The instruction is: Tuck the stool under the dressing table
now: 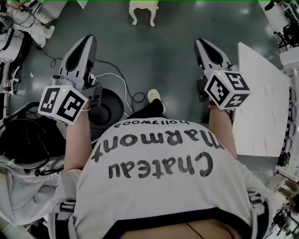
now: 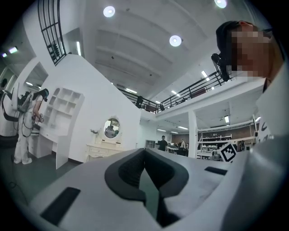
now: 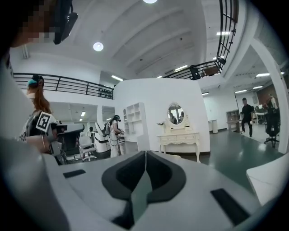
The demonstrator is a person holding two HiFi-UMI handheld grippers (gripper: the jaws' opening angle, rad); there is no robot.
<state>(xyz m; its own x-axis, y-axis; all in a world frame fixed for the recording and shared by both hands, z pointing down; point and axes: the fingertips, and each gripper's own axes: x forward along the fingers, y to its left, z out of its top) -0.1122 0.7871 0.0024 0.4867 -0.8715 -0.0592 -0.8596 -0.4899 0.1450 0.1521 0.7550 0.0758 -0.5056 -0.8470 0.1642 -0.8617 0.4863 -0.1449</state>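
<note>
Left gripper point(image 1: 85, 41) and right gripper point(image 1: 202, 44) both have jaws pressed together, empty. The stool point(image 1: 143, 10) stands well ahead, between them, with the dressing table point(image 3: 179, 137) farther ahead. Arriving still closed, they might shove the stool askew instead of gripping it.

The stool point(image 1: 143, 10) is white with curved legs and stands upright on the dark floor. The cream dressing table point(image 3: 179, 137), with an oval mirror, stands upright against a white wall.
</note>
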